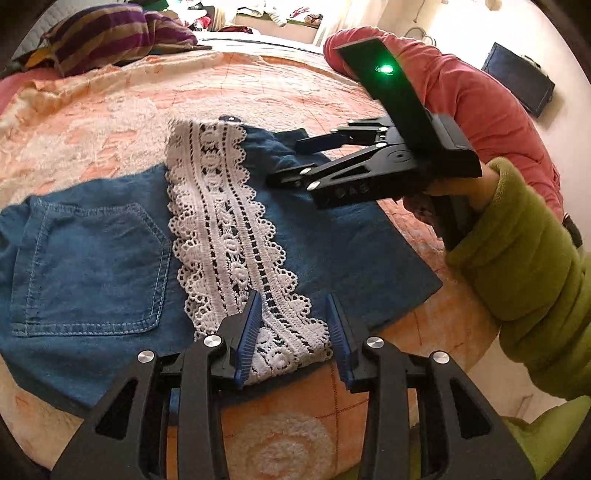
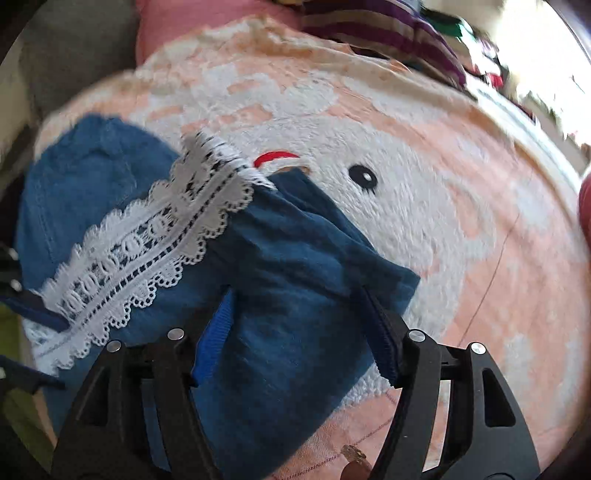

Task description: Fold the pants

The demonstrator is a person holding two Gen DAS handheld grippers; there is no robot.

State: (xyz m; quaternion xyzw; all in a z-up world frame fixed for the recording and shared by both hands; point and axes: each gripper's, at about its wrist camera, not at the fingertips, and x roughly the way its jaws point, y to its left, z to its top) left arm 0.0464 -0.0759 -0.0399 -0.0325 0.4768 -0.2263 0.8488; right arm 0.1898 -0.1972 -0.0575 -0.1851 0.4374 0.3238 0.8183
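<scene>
bed: peach blanket (image 1: 258,85) | striped pillow (image 1: 114,29) | far side: sunlit

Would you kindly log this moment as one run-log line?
pants: partly folded on bed | left gripper: open over lace strip | right gripper: open over denim

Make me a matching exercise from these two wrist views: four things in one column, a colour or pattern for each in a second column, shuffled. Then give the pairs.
Things:
1. pants
2. lace trim
3. sleeve on the arm that holds the right gripper
4. pillow

Colours:
A. white openwork
B. purple and tan stripes
C. blue denim
D. olive green

Pairs: 1-C, 2-A, 3-D, 4-B
</scene>
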